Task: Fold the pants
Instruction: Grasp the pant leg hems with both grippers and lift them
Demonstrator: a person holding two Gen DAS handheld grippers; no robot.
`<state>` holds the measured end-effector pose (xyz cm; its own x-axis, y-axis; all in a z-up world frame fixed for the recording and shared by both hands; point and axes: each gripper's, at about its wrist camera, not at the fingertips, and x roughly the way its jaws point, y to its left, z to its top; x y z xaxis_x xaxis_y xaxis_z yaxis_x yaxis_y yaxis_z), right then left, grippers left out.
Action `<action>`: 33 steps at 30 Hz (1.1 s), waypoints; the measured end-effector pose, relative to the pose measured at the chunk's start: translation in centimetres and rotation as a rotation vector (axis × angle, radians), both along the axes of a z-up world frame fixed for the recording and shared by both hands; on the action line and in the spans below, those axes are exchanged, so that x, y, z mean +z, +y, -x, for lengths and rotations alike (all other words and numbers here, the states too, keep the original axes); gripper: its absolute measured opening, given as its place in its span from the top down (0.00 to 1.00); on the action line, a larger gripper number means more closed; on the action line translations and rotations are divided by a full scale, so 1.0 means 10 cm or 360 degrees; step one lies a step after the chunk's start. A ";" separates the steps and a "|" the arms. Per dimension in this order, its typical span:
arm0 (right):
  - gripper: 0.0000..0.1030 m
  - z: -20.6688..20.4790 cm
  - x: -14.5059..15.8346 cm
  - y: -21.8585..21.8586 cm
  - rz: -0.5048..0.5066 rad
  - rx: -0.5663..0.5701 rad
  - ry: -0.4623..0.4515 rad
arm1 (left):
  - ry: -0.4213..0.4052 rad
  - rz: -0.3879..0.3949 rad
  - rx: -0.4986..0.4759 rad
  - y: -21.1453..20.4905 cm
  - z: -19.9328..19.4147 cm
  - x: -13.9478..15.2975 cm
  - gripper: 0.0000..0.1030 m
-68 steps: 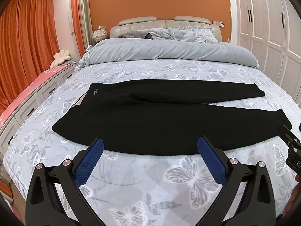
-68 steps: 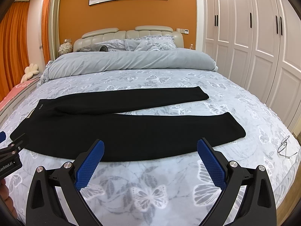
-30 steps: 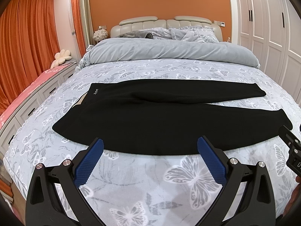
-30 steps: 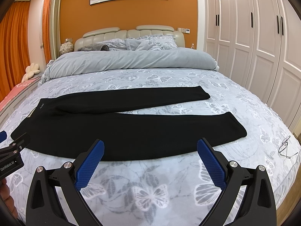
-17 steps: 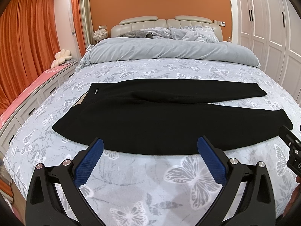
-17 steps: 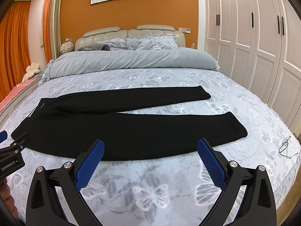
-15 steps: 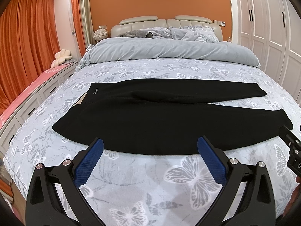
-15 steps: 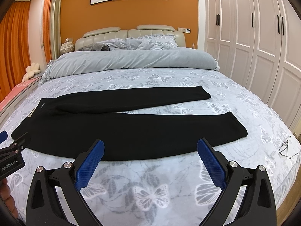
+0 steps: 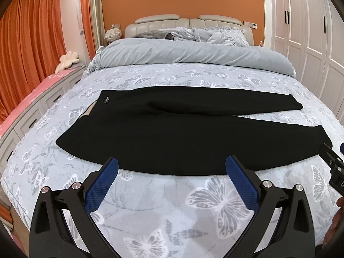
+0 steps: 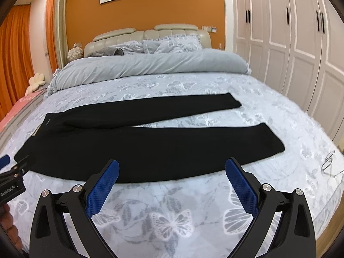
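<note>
Pants point(image 9: 172, 133) are black and laid out flat across the bed point(image 9: 150, 204), sideways to it, on a pale blue-grey butterfly-print cover. Waistband sits at the left end with a small white logo near its far corner, and both legs run off to the right. The far leg and near leg spread apart a bit toward the cuffs, so a wedge of the cover shows between them.

Left gripper point(image 9: 172, 178) hangs over the near edge of the bed, just short of the pants' near hem, with its blue fingers point(image 9: 101, 187) spread wide and nothing between them. Right gripper point(image 10: 172, 178) is the same deal: jaws wide apart, empty, hovering above the cover just in front of the near leg. Neither one touches the fabric.

A rolled-back grey duvet point(image 10: 150, 64) lies across the head of the bed, well beyond the pants. Some glasses point(image 10: 329, 164) sit on the cover near the right edge, past the cuffs.
</note>
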<state>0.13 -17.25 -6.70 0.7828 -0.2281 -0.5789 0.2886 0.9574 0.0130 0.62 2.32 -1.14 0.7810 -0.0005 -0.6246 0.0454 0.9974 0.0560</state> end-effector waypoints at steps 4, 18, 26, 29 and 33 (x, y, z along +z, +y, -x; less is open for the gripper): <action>0.06 -0.18 -0.02 -0.17 -0.0002 0.0002 0.0121 | 0.0047 0.0006 -0.0037 0.07 -0.15 0.00 0.05; 0.06 -2.63 -0.32 -2.79 -0.0356 -0.0195 0.0438 | 0.0492 0.0256 0.0338 1.80 -3.29 -0.21 0.05; 0.06 -3.67 -0.90 -3.44 -0.0351 -0.0279 0.0588 | 0.0687 0.0263 0.0552 2.45 -4.49 -1.00 0.05; 0.09 -3.73 -1.02 -3.39 -0.0264 -0.0229 0.0582 | 0.0643 0.0176 0.0497 2.37 -4.61 -1.10 0.05; 0.90 -3.68 -0.87 -3.37 -0.0320 -0.0106 0.0441 | 0.0578 0.0115 0.0412 2.23 -4.68 -1.00 0.81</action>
<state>36.95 -50.92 -15.44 0.5769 -0.1331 -0.8059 0.3691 0.9227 0.1118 47.45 24.63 -11.17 0.4910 0.1127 -0.8638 -0.2025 0.9792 0.0126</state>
